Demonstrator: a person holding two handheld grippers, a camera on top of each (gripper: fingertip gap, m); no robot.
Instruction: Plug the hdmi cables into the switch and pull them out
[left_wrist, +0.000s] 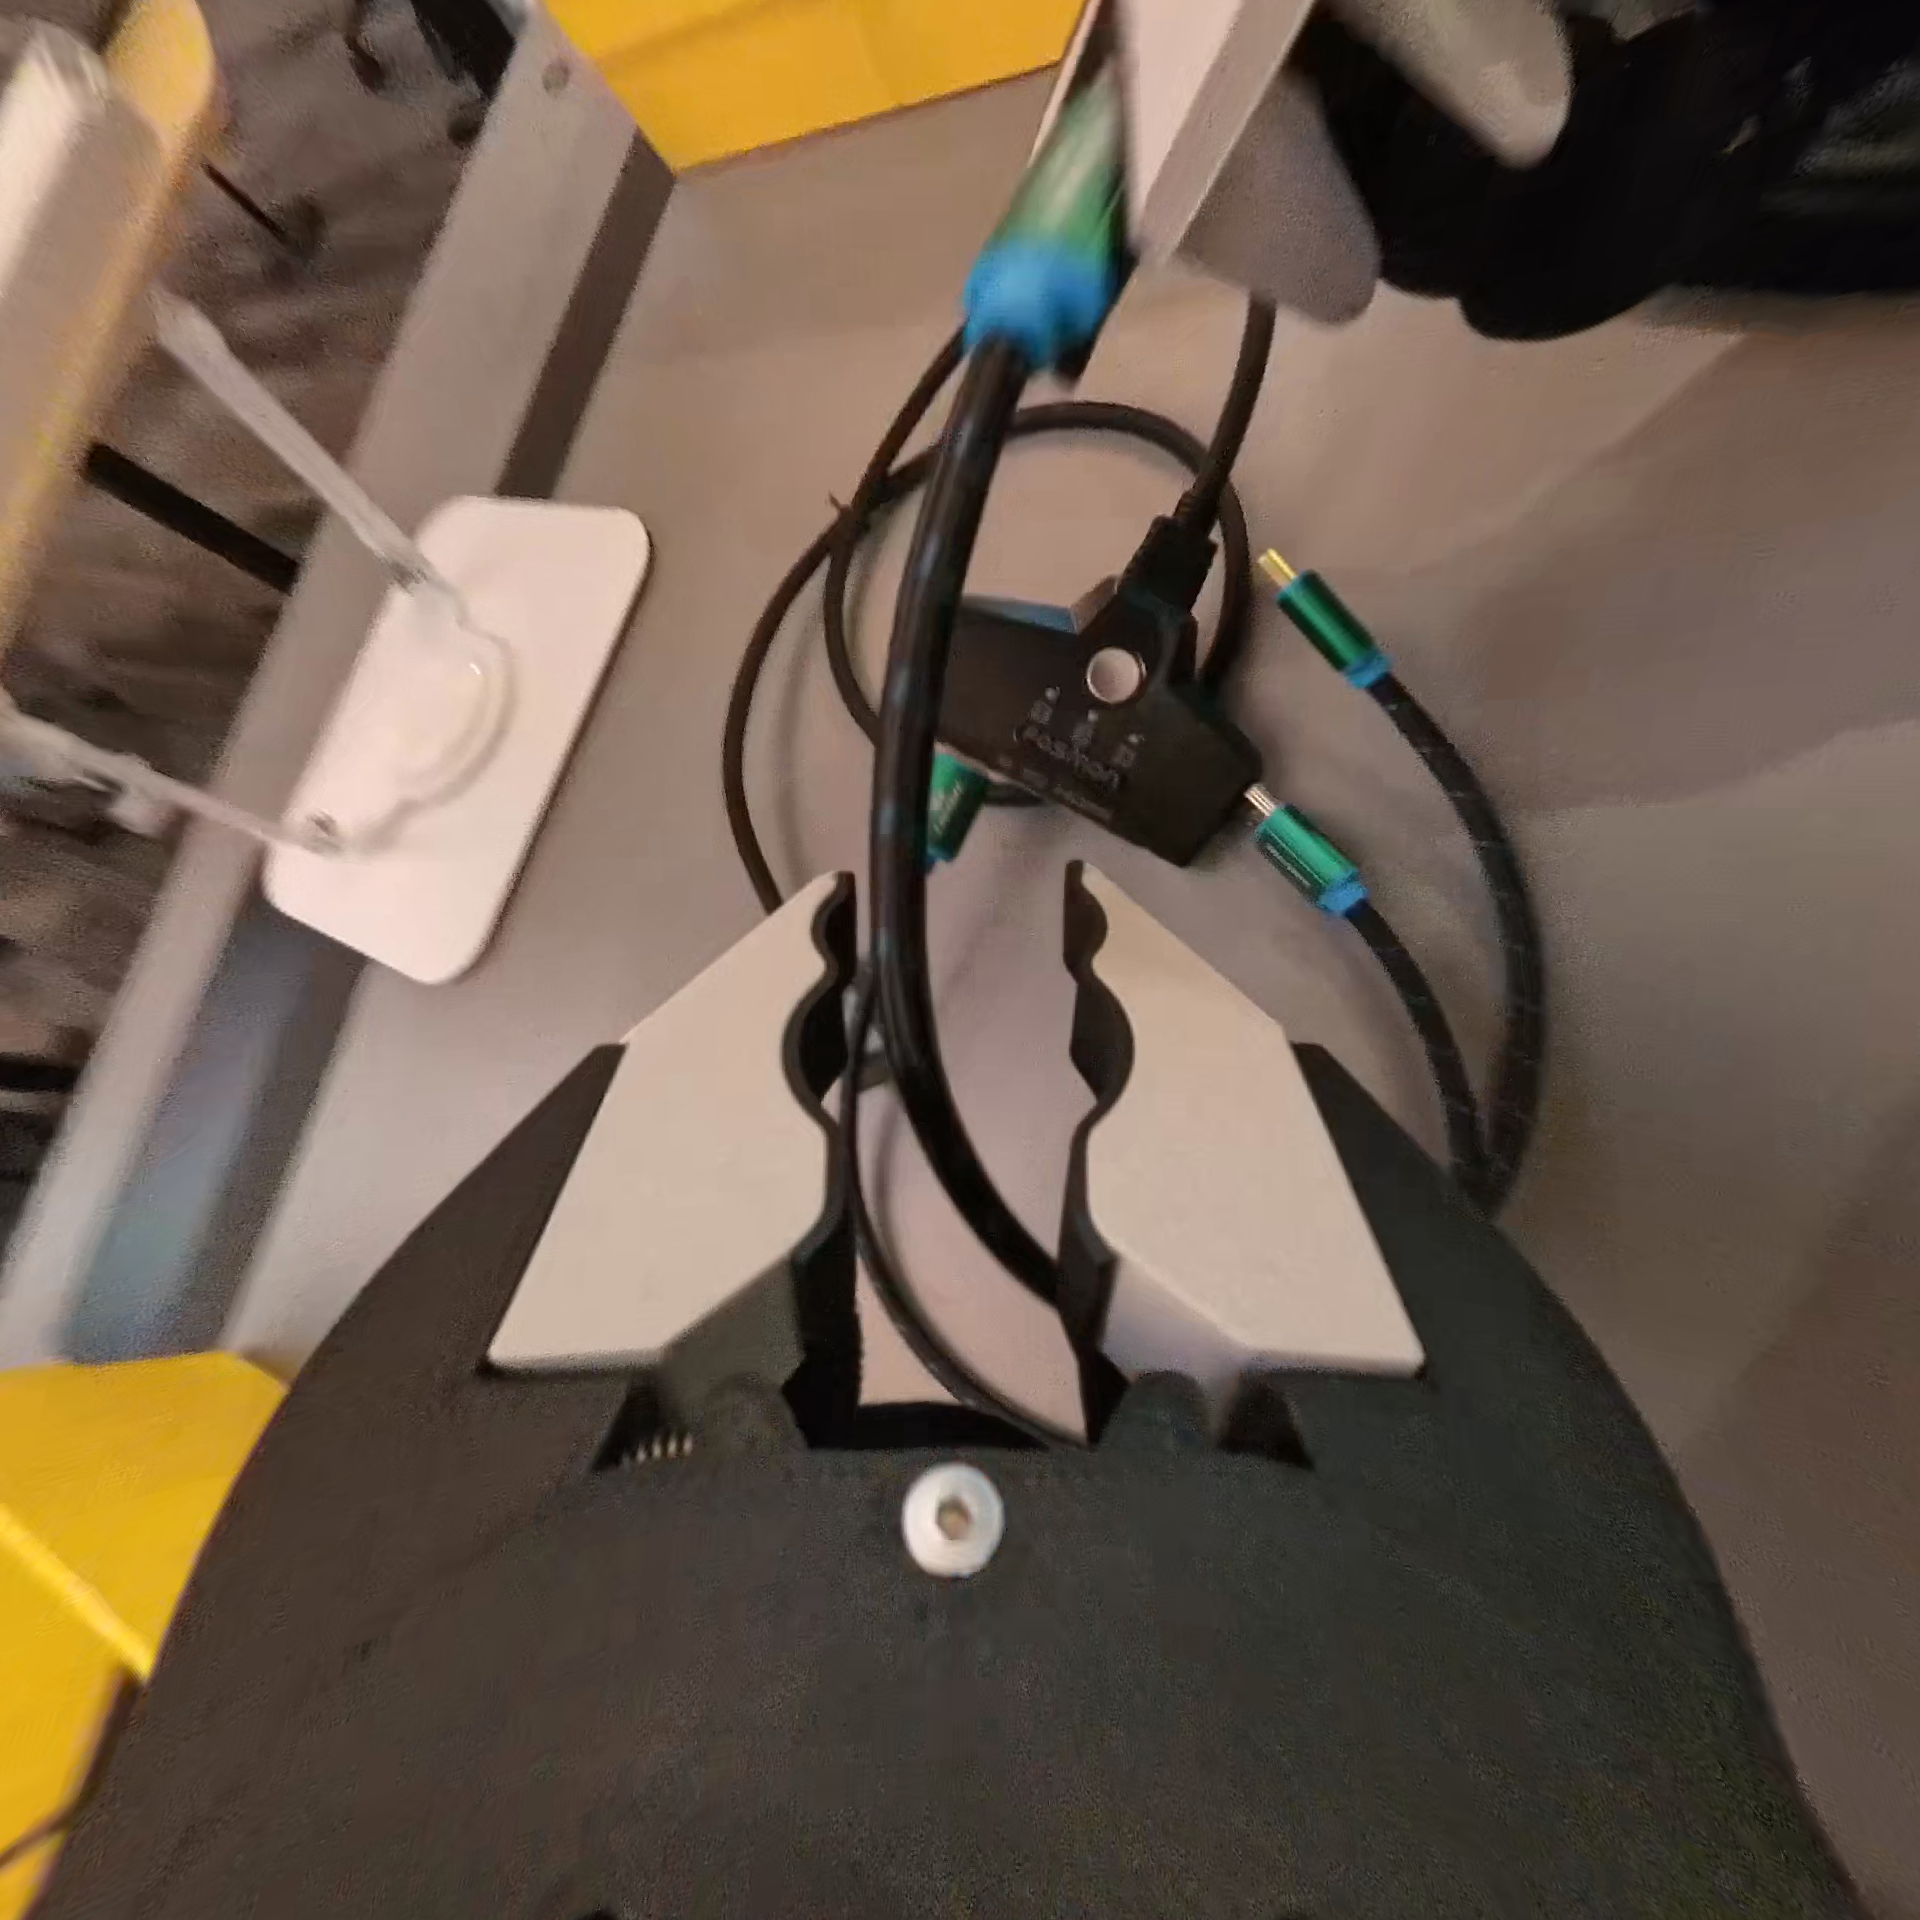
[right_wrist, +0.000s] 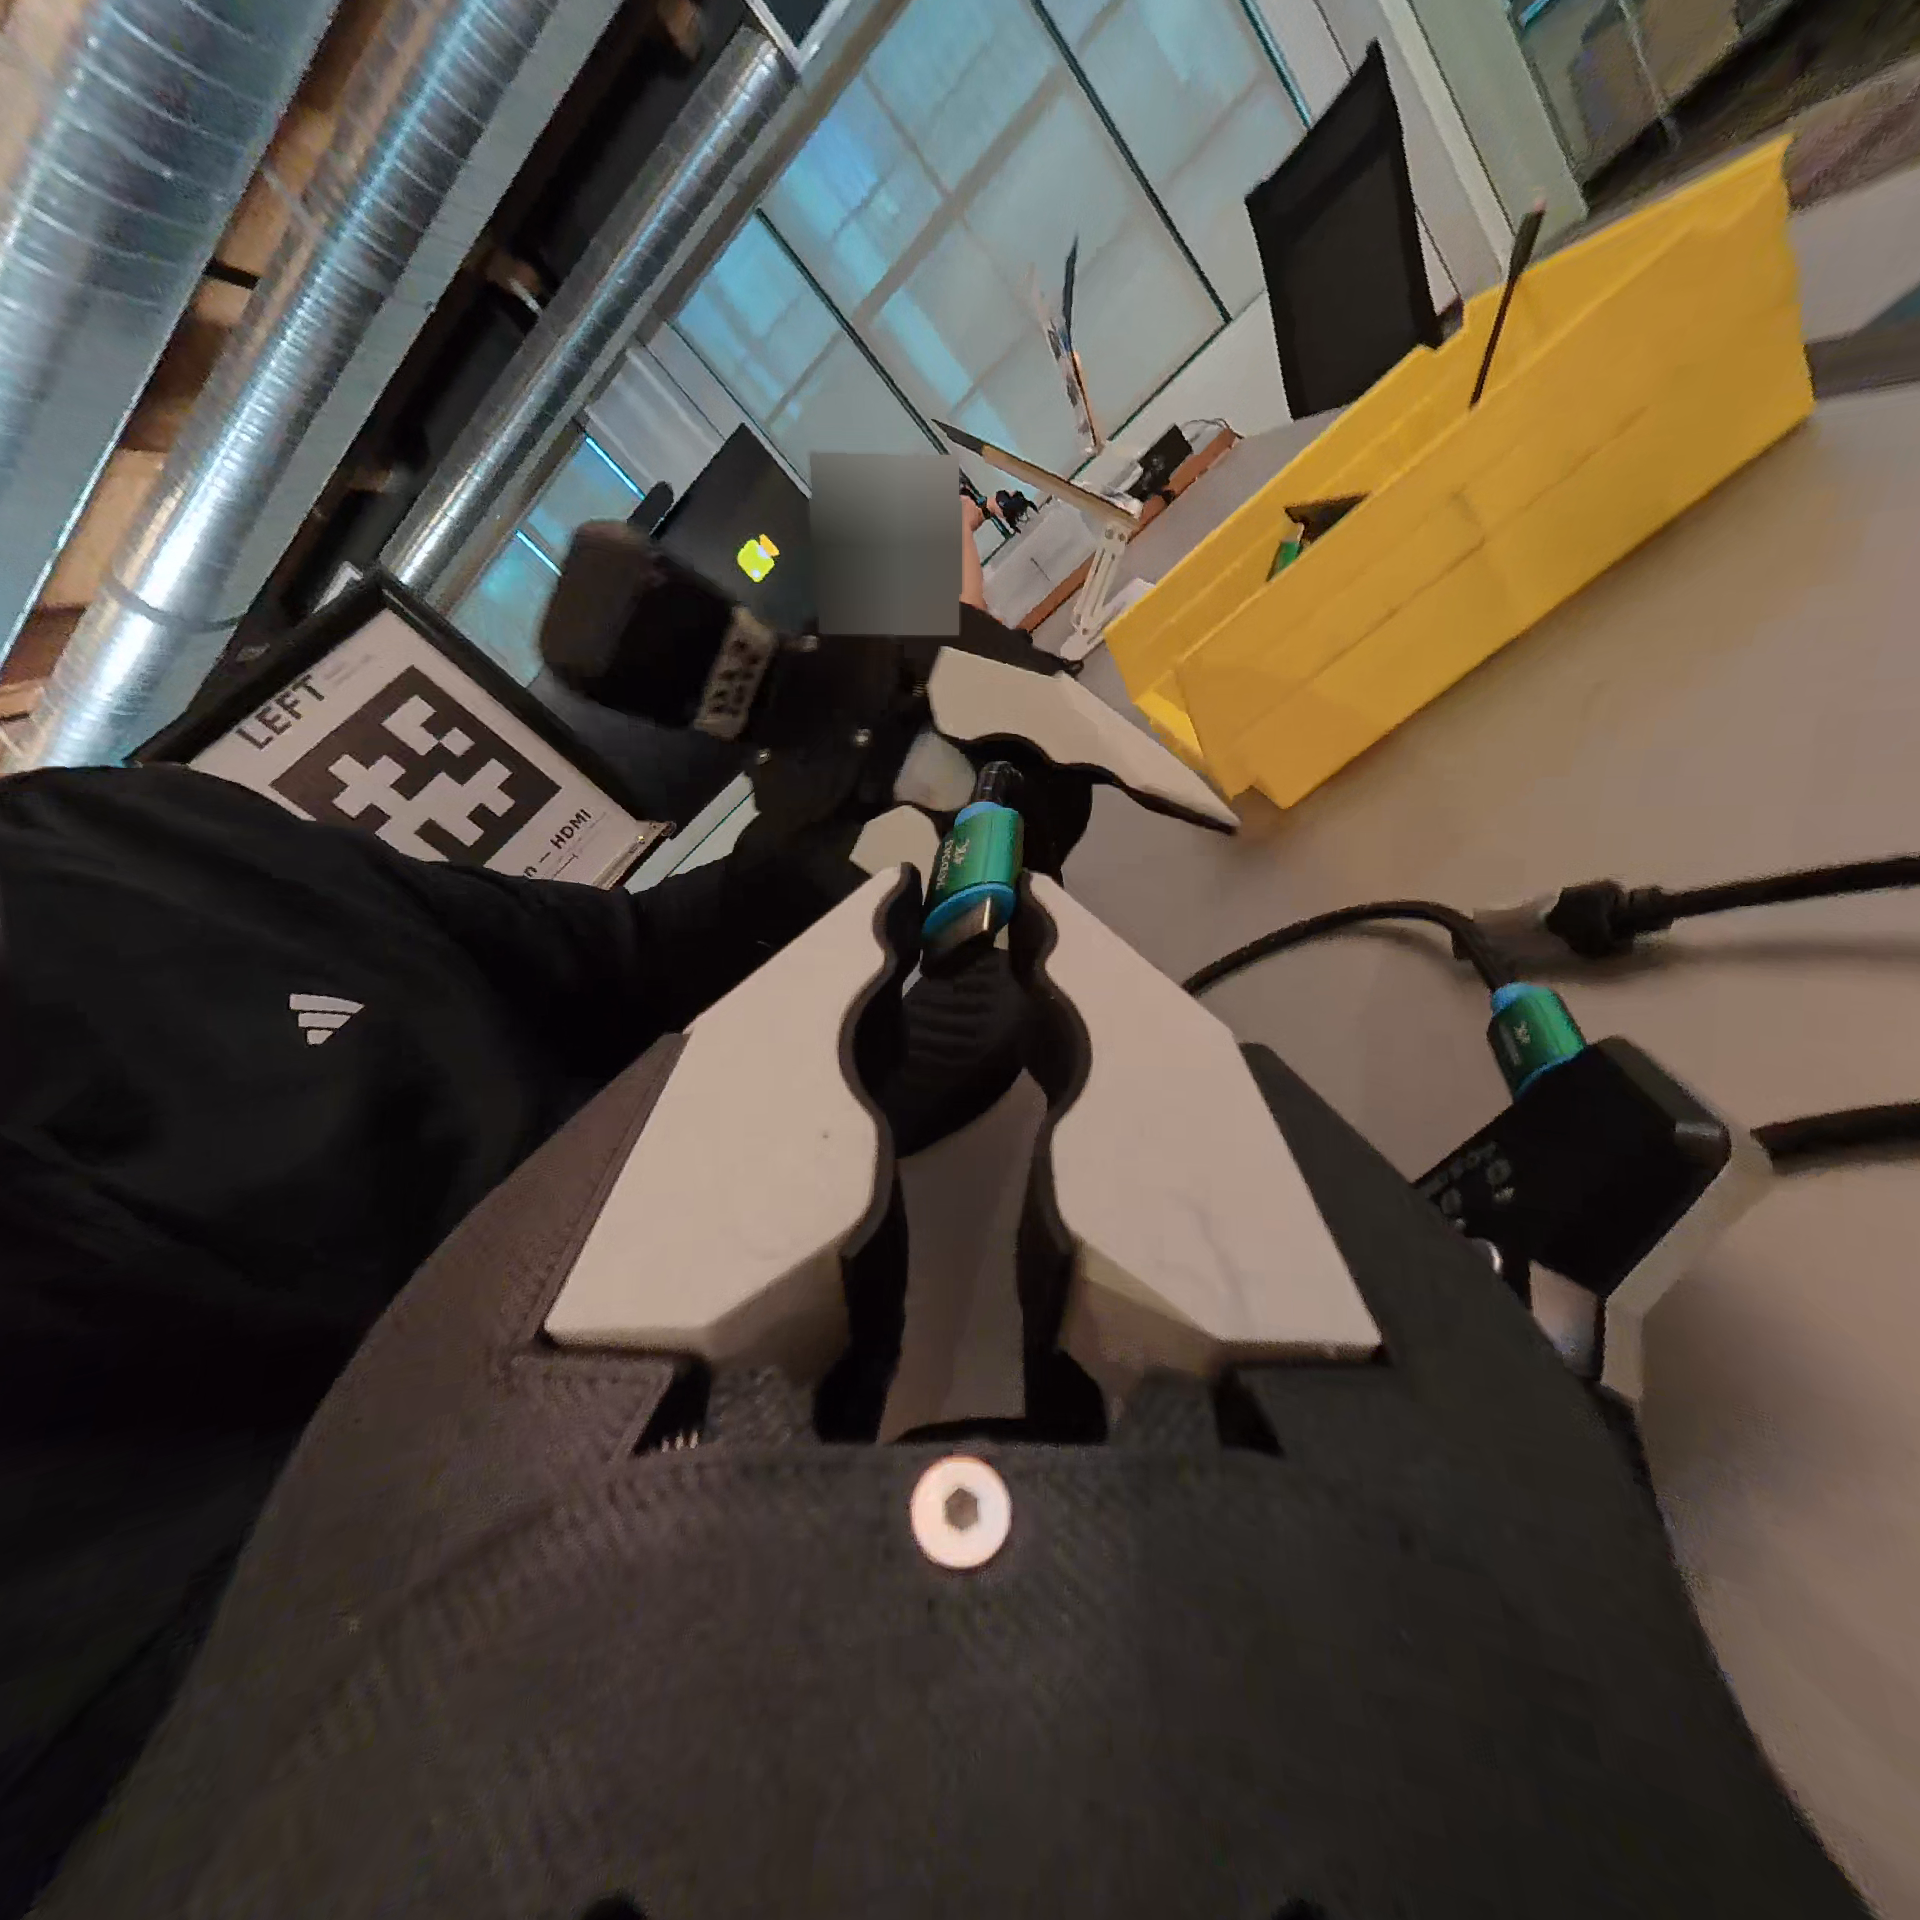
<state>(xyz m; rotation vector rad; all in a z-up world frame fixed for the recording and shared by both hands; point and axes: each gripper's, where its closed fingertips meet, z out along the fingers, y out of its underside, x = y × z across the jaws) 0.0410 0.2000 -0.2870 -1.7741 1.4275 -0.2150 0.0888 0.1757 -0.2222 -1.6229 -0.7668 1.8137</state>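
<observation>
The black HDMI switch (left_wrist: 1101, 717) lies on the grey table, also seen in the right wrist view (right_wrist: 1590, 1153). A green plug (right_wrist: 1532, 1039) sits in one of its ports. In the left wrist view, green plugs meet its right (left_wrist: 1304, 847) and left (left_wrist: 951, 810) sides, and a third plug (left_wrist: 1330, 634) lies loose. My right gripper (right_wrist: 966, 883) is shut on another green HDMI plug (right_wrist: 971, 862), held above the table; the gripper also shows in the left wrist view (left_wrist: 1132, 249). My left gripper (left_wrist: 956, 894) is open, with that plug's black cable (left_wrist: 904, 727) running loosely between its fingers.
A white stand base with a clear holder (left_wrist: 457, 727) sits left of the switch near the table edge. Yellow bins stand at the back (right_wrist: 1475, 499) and near left (left_wrist: 104, 1507). A person's black sleeve (right_wrist: 260, 1039) and a marker board (right_wrist: 416, 769) are at the left. The left gripper's tips are roughly 8 cm from the right gripper's.
</observation>
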